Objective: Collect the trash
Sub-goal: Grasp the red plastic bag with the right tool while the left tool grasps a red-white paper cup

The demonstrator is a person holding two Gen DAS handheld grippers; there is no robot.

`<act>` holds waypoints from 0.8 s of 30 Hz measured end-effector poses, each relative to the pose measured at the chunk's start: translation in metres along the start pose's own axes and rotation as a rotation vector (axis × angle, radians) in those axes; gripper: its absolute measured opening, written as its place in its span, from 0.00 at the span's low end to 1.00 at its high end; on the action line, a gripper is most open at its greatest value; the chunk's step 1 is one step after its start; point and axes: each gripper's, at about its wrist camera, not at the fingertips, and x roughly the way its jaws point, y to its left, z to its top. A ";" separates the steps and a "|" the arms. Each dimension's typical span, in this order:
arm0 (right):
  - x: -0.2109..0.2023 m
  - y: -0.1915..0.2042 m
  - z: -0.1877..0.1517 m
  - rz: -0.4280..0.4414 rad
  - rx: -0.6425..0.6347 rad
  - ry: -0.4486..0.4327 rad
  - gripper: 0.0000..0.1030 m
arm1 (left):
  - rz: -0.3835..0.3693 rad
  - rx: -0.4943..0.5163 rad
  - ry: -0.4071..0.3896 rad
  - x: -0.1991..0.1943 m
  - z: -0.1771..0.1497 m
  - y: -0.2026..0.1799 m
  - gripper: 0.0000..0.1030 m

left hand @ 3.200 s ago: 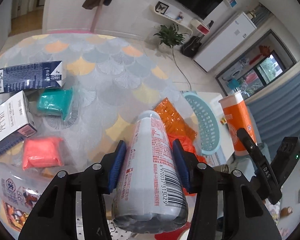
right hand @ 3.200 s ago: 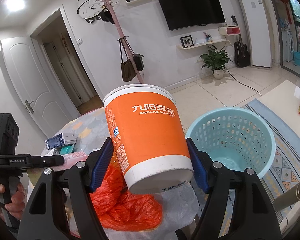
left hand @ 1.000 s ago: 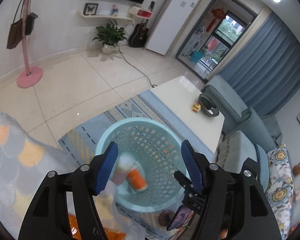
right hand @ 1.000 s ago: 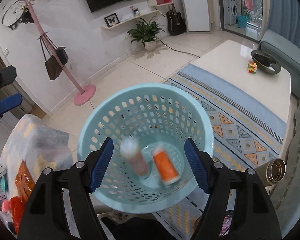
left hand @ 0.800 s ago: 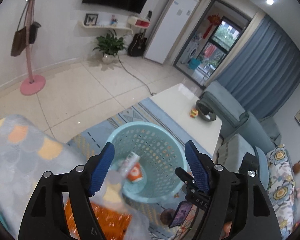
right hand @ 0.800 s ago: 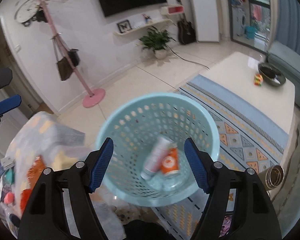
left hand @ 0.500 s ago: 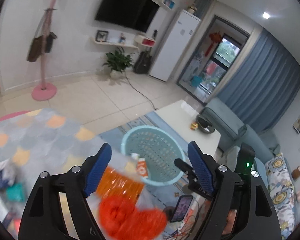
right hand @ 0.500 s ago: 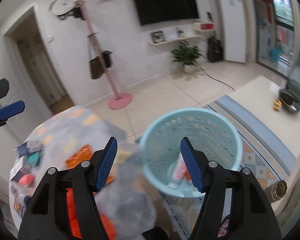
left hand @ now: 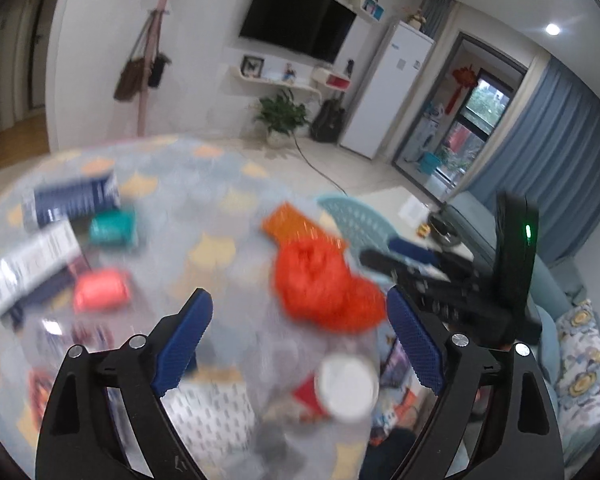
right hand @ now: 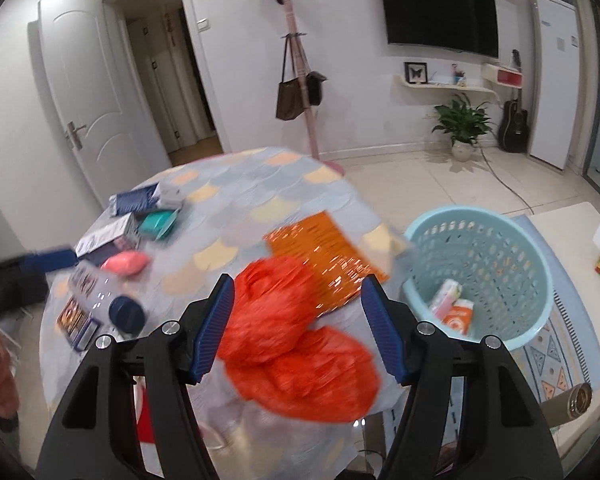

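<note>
- Orange-red and crumpled, the plastic bag (right hand: 292,344) lies on the round table (right hand: 236,208) near the edge closest to you; its long axis runs from upper left to lower right in the right wrist view.
- The flat orange wrapper (right hand: 324,256) lies just behind the bag, touching it, and its long side slants the same way, towards the basket (right hand: 496,248).
- The basket stands on the floor beside the table; inside it the white bottle (right hand: 446,294) and the orange cup (right hand: 458,316) lie tilted against each other at the bottom.
- Your right gripper (right hand: 298,330) hangs above the bag with its fingers spread and nothing pinched between them.
- Your left gripper (left hand: 298,346) is over the table too, its jaws opening, with nothing between the pads; the bag (left hand: 320,284) shows blurred ahead of it.
- Further left on the table lie the pink packet (right hand: 125,263), the teal packet (right hand: 158,220) and the two cartons (right hand: 108,236), well apart from both grippers.
- Three seconds ago you held the bottle in the left gripper and the cup in the right; both are in the basket now.
- One second ago both grippers pointed down into the basket; now both face the table, and the left one has spread much wider.
</note>
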 end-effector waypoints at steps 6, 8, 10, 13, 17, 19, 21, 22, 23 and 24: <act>0.005 0.003 -0.018 0.009 0.024 0.029 0.60 | -0.078 0.033 0.085 0.016 -0.047 -0.003 0.84; 0.006 0.002 -0.021 0.015 0.031 0.033 0.61 | -0.073 0.070 0.091 0.020 -0.057 -0.007 0.84; 0.007 0.003 -0.022 0.010 0.029 0.034 0.65 | -0.053 0.106 0.103 0.030 -0.062 -0.011 0.84; 0.011 0.005 -0.026 -0.003 0.031 0.048 0.68 | -0.017 0.144 0.124 0.040 -0.068 -0.016 0.84; 0.022 0.005 -0.030 -0.016 0.038 0.069 0.70 | -0.021 0.146 0.133 0.052 -0.068 -0.017 0.75; 0.027 0.007 -0.032 -0.019 0.034 0.082 0.70 | -0.032 0.141 0.144 0.055 -0.069 -0.018 0.64; 0.032 0.008 -0.032 -0.017 0.029 0.089 0.71 | -0.032 0.134 0.136 0.054 -0.071 -0.019 0.64; 0.034 0.010 -0.032 -0.013 0.028 0.091 0.71 | -0.032 0.132 0.131 0.053 -0.072 -0.020 0.62; 0.035 0.009 -0.032 -0.008 0.029 0.092 0.71 | -0.036 0.129 0.129 0.053 -0.072 -0.020 0.62; 0.036 0.010 -0.031 -0.001 0.032 0.094 0.72 | -0.038 0.124 0.128 0.052 -0.072 -0.020 0.62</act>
